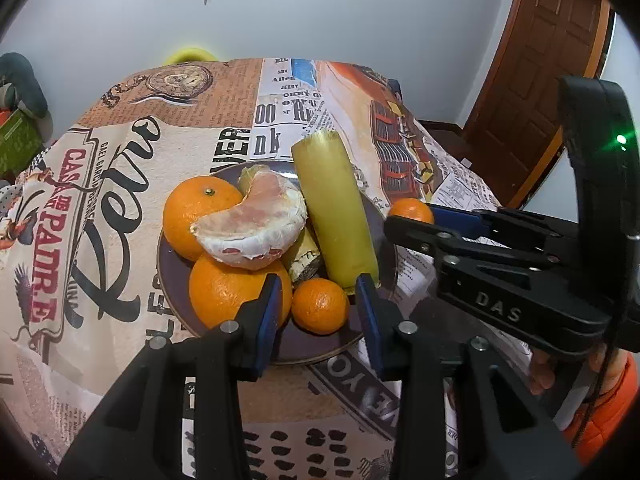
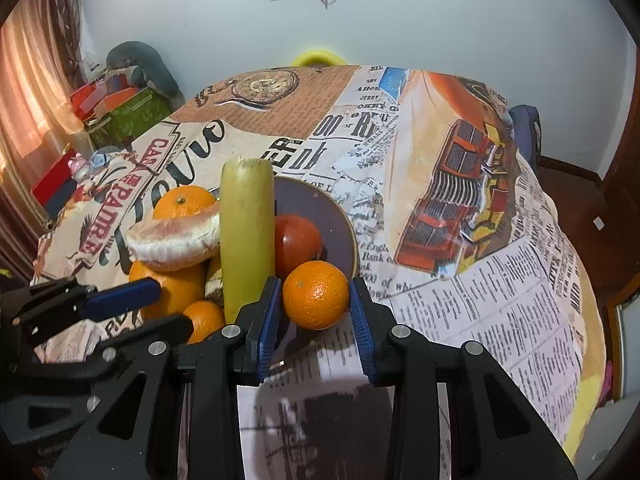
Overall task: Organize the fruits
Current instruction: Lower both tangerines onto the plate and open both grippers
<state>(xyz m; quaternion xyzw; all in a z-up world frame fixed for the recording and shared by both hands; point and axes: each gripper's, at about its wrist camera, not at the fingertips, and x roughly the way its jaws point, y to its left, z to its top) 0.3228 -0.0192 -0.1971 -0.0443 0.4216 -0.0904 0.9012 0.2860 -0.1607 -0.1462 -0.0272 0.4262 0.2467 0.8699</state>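
A dark plate (image 1: 176, 292) is sitting on the printed tablecloth (image 1: 120, 208), piled with fruit. At its 9 o'clock side two large oranges (image 1: 192, 212) are lying under a peeled pomelo segment (image 1: 252, 228), and a long yellow-green stalk (image 1: 336, 216) is leaning from the middle toward 12 o'clock. A red tomato (image 2: 298, 246) is resting behind the stalk. The left gripper (image 1: 316, 304) is hanging over the plate's 6 o'clock rim, its blue pads spread apart on either side of a small mandarin (image 1: 319, 306) without touching it. The right gripper (image 2: 314, 300) is holding another mandarin (image 2: 316, 294) between its pads at the plate's 3 o'clock edge, seemingly just above the rim.
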